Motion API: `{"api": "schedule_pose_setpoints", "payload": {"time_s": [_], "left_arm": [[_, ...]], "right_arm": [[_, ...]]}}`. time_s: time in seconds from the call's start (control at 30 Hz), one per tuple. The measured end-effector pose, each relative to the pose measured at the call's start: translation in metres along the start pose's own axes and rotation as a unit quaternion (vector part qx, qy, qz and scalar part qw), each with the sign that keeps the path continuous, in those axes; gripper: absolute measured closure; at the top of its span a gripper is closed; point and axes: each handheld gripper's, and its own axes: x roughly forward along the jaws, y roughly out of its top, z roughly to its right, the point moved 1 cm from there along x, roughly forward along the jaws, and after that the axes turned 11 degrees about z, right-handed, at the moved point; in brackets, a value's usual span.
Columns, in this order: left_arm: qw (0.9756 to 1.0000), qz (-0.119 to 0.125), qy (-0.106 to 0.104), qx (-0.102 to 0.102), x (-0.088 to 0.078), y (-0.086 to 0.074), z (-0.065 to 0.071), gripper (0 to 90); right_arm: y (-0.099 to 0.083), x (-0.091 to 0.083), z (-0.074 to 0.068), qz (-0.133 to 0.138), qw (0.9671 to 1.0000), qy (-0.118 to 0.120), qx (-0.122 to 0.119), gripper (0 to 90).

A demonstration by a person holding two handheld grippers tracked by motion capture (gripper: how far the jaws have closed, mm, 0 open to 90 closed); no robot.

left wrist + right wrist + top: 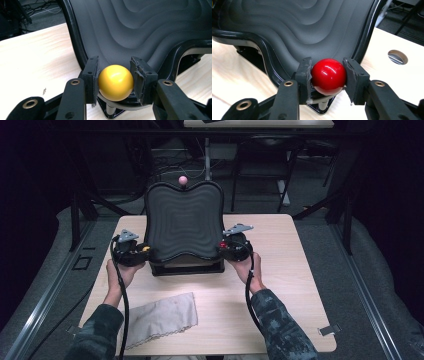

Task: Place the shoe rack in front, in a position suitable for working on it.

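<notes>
A black ridged board [184,220] with wavy contours stands tilted on a base in the middle of the table. A yellow ball knob [115,82] sits at its left front corner, and my left gripper [115,81] is shut on it, pads pressed to both sides. At the right front corner is a red ball knob [328,76], clamped between the pads of my right gripper [327,76]. In the high view the left gripper [142,251] and the right gripper [226,246] flank the board, each in a hand. A pink ball [183,180] tops the board's far edge.
A grey cloth [160,319] lies on the wooden table [280,285] near its front left. A round cable hole [397,56] is in the tabletop beyond the board's right side. Chair and stand legs crowd the dark floor behind the table.
</notes>
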Motion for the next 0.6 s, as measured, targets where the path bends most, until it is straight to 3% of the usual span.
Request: {"api": "schedule_pose_setpoints", "payload": {"time_s": [0.2,0.23,0.3,0.6], "left_arm": [[0.9999,0.004,0.002,-0.013,-0.014,-0.007,0.001,60.1],[0.9999,0.005,0.003,-0.013,-0.017,-0.008,0.001,60.1],[0.9999,0.007,0.004,-0.015,-0.020,-0.010,0.002,60.1],[0.9996,0.015,0.006,-0.023,-0.035,-0.018,0.004,60.1]], "right_arm": [[-0.008,-0.009,-0.010,0.017,0.9998,0.012,0.007,59.9],[-0.010,-0.010,-0.011,0.021,0.9994,0.025,0.011,59.9],[-0.012,-0.013,-0.015,0.024,0.9995,0.021,0.008,59.9],[-0.019,-0.021,-0.024,0.039,0.9983,0.044,0.004,59.9]]}}
